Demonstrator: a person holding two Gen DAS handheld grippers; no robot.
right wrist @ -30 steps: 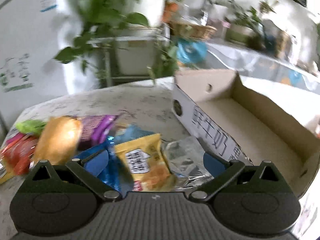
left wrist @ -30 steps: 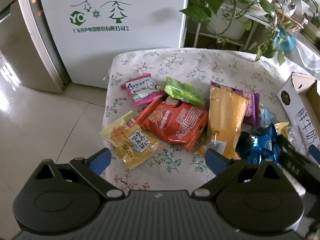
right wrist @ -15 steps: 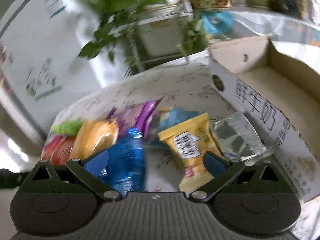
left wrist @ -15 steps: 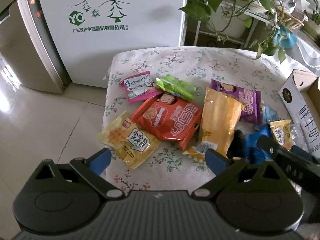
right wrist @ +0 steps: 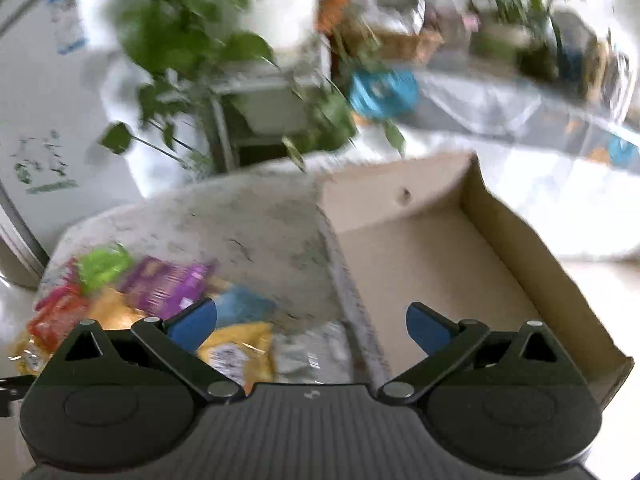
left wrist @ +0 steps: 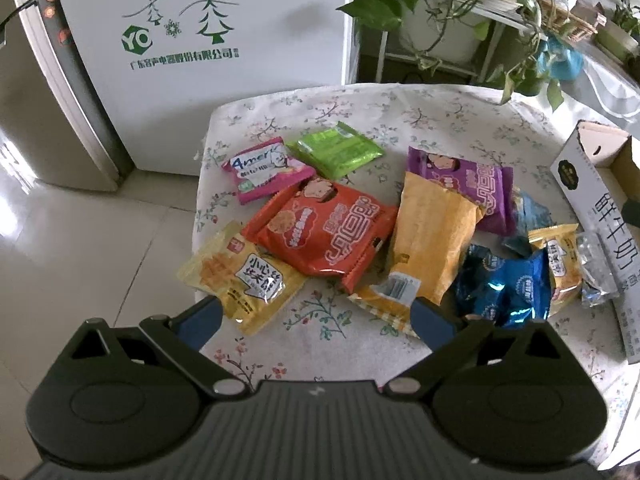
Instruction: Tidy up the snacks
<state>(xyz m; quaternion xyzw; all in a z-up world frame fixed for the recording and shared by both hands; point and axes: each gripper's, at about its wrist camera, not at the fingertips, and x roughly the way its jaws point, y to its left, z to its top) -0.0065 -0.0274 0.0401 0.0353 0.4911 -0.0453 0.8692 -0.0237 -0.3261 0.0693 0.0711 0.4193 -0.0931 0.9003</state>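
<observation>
Several snack packets lie on a floral-cloth table (left wrist: 400,120): a red packet (left wrist: 324,232), a long orange packet (left wrist: 432,240), a yellow waffle packet (left wrist: 240,276), a pink one (left wrist: 266,170), a green one (left wrist: 338,152), a purple one (left wrist: 468,184) and a blue foil one (left wrist: 504,292). My left gripper (left wrist: 316,316) is open above the table's near edge, holding nothing. My right gripper (right wrist: 312,328) is open and empty, hovering over the left wall of an open cardboard box (right wrist: 440,256). The right wrist view is blurred.
A white fridge (left wrist: 208,32) stands behind the table's left end. Potted plants on a rack (left wrist: 440,8) stand behind the table. The cardboard box (left wrist: 592,184) sits at the table's right side. A tiled floor (left wrist: 80,248) lies to the left.
The right gripper has swung rightward from the snack pile toward the box, and has left the left wrist view. The left gripper has drifted slightly, still open.
</observation>
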